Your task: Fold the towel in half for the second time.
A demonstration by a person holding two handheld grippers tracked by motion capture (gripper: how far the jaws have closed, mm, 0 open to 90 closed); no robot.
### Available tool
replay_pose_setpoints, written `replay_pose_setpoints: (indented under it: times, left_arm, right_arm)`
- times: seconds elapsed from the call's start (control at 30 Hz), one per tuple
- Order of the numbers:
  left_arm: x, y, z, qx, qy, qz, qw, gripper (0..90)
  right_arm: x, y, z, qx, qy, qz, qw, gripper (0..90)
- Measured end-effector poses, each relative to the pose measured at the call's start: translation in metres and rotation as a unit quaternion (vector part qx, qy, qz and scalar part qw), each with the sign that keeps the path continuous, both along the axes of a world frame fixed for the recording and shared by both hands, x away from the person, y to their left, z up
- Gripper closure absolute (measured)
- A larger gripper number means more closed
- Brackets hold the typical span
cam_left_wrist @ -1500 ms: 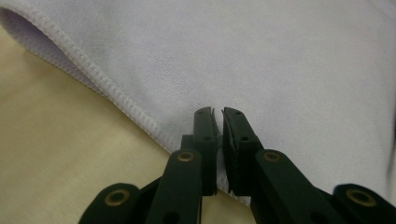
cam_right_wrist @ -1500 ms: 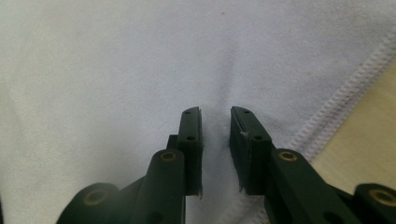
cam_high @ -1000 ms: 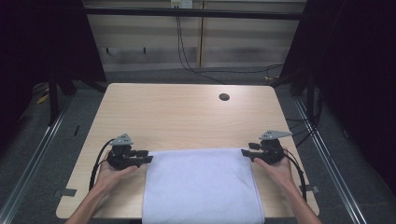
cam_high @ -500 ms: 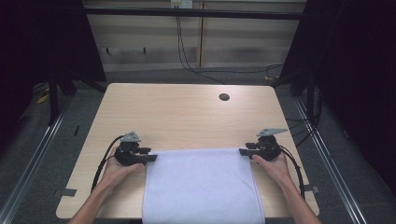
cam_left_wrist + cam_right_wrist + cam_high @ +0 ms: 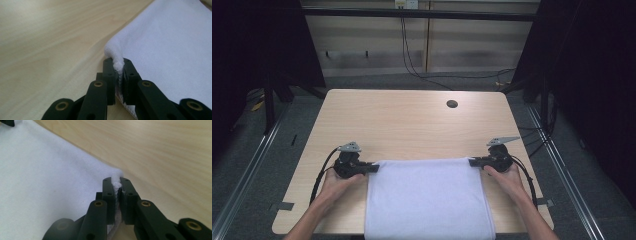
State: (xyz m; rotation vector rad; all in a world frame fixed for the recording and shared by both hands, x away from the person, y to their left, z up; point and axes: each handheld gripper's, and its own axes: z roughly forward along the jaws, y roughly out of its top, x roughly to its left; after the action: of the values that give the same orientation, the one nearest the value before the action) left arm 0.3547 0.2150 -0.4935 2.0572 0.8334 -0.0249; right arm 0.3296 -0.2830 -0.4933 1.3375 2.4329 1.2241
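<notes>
Now farther forward: towel [image 5: 427, 197], both grippers.

No readable text, label, brand or number appears anywhere.

In the high view, we lose the near end of the white terry cloth towel [image 5: 428, 197] at the bottom edge of the picture, and both forearms are cut off there too. The pale wooden tabletop [image 5: 412, 125] beneath the towel is hidden from us. In the left gripper view, the towel corner pinched inside the left gripper [image 5: 119, 75] disappears between the jaws; the right gripper [image 5: 118, 195] likewise swallows its corner. We cannot make out what the small dark round spot [image 5: 452, 104] is.
</notes>
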Motion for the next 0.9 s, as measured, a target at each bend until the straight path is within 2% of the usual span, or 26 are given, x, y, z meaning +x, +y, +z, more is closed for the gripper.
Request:
replay_pose_setpoints:
  times: [0.03, 0.07, 0.1, 0.17, 0.23, 0.3, 0.37, 0.4, 0.43, 0.5, 0.7, 0.8, 0.9]
  left_arm:
    - [0.002, 0.0, 0.004, 0.002, -0.002, 0.0, 1.0, 83.4]
    - [0.003, -0.001, 0.008, 0.007, -0.012, -0.002, 0.9999, 83.3]
    - [0.005, 0.0, 0.013, -0.002, -0.017, 0.003, 0.9998, 83.3]
    - [0.01, -0.001, 0.021, 0.0, -0.024, 0.005, 0.9997, 83.2]
    - [0.015, 0.0, 0.029, -0.01, -0.036, 0.01, 0.9993, 83.3]
    - [0.02, 0.002, 0.037, 0.001, -0.05, 0.016, 0.9986, 83.3]
    - [0.028, 0.005, 0.046, -0.007, -0.056, 0.026, 0.998, 83.4]
    - [0.032, 0.007, 0.052, -0.025, -0.062, 0.038, 0.997, 83.4]
    - [0.036, 0.007, 0.057, -0.032, -0.064, 0.043, 0.9965, 83.5]
    - [0.042, 0.005, 0.064, -0.024, -0.079, 0.049, 0.9954, 83.6]
    - [0.062, -0.003, 0.074, -0.015, -0.092, 0.064, 0.9936, 83.9]
    - [0.07, -0.003, 0.08, -0.028, -0.093, 0.071, 0.9928, 83.9]
    - [0.075, -0.004, 0.093, -0.033, -0.106, 0.073, 0.9911, 83.9]
  right_arm:
    - [0.001, -0.001, 0.004, 0.006, -0.002, -0.004, 1.0, 84.6]
    - [0.002, -0.003, 0.009, 0.013, -0.008, -0.004, 0.9999, 84.8]
    - [0.003, -0.004, 0.014, 0.018, -0.013, -0.004, 0.9997, 85.0]
    - [0.01, -0.003, 0.027, 0.006, -0.024, 0.0, 0.9997, 85.0]
    - [0.016, -0.002, 0.036, 0.009, -0.033, -0.001, 0.9994, 85.1]
    - [0.024, -0.002, 0.044, 0.008, -0.043, -0.005, 0.999, 85.1]
    - [0.032, -0.005, 0.053, 0.021, -0.053, -0.013, 0.9983, 85.2]
    - [0.035, -0.006, 0.055, 0.025, -0.058, -0.014, 0.9979, 85.2]
    - [0.039, -0.007, 0.059, 0.029, -0.061, -0.019, 0.9975, 85.3]
    - [0.045, -0.006, 0.064, 0.03, -0.067, -0.023, 0.997, 85.4]
    - [0.06, -0.004, 0.079, 0.021, -0.086, -0.037, 0.9954, 85.6]
    - [0.067, -0.007, 0.086, 0.025, -0.09, -0.053, 0.9942, 85.7]
    - [0.074, -0.007, 0.098, 0.027, -0.106, -0.061, 0.9922, 85.9]
